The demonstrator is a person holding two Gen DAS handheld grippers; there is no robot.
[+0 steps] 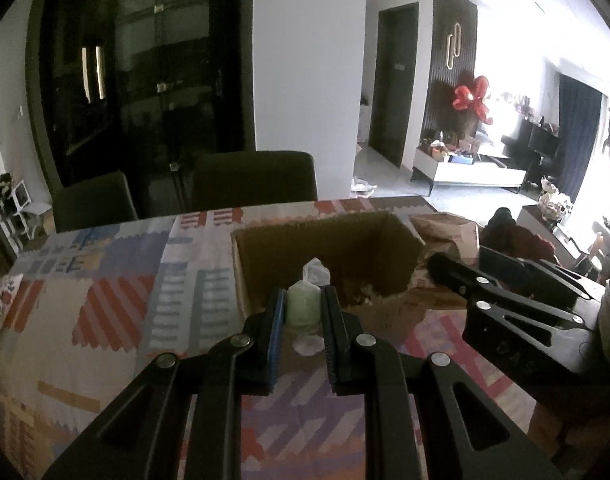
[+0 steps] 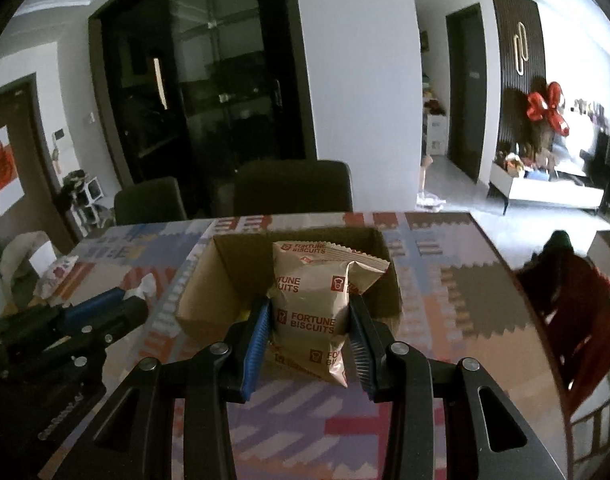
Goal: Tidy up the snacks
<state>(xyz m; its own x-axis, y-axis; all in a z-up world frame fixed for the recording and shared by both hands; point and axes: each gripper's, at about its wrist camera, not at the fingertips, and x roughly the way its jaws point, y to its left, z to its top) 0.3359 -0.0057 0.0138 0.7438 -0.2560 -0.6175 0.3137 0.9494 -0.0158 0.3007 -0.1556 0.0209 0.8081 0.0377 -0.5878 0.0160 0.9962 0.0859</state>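
Left tongs (image 1: 304, 312), nearly closed, pinch a small pale-green wrapped sweet (image 1: 303, 307) at lower centre of the left view; right tongs (image 2: 309, 322), partly open, clamp a beige biscuit packet (image 2: 311, 304) at centre of the right view. Both snacks hang above the patterned table (image 1: 117, 312), just before the open cardboard box (image 2: 209, 280). To finish well, each snack probably should be carried over the box rim, lowered inside, and only then released, one after the other so the tongs do not collide.
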